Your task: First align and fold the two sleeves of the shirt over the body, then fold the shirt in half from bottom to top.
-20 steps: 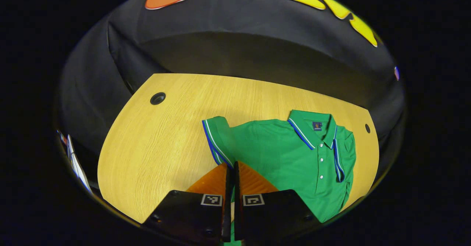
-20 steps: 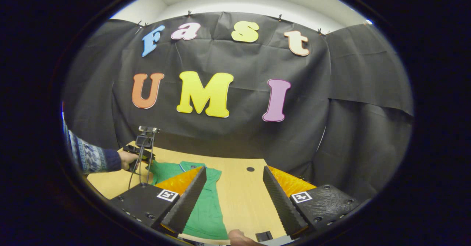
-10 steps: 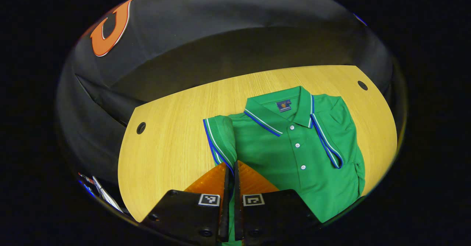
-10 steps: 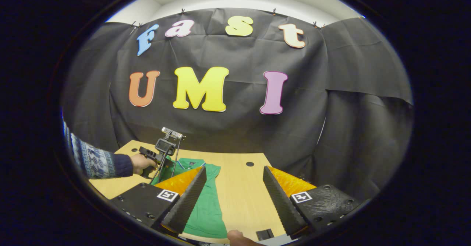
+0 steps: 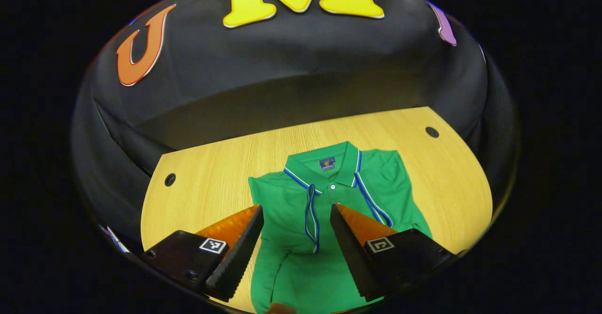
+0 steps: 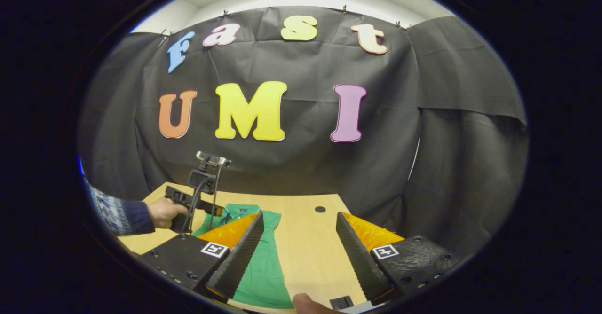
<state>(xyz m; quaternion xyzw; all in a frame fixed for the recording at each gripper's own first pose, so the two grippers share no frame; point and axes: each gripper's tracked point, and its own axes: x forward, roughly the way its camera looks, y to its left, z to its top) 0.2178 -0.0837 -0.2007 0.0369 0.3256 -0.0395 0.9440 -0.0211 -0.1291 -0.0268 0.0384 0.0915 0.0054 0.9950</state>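
Observation:
A green polo shirt [image 5: 329,257] with blue-and-white trim lies face up on the wooden table [image 5: 211,182], collar toward the far wall. Both sleeves are folded over the body. The left sleeve's striped cuff [image 5: 310,215] runs down the placket, and the right sleeve's cuff [image 5: 374,201] slants beside it. My left gripper [image 5: 297,208] hovers open above the chest with nothing between its fingers. My right gripper [image 6: 299,215] is open too, held over the table's near side, with the shirt [image 6: 263,267] under its left finger.
Round cable holes [image 5: 170,179] [image 5: 431,131] sit near the table's far corners. In the right gripper view a hand [image 6: 162,210] in a patterned sleeve [image 6: 110,210] holds the other gripper over the shirt. A fingertip [image 6: 305,300] shows at the bottom edge.
My left gripper, shut on the left sleeve before, has opened and let it go. The sleeve now lies folded across the body. The right gripper has hardly moved.

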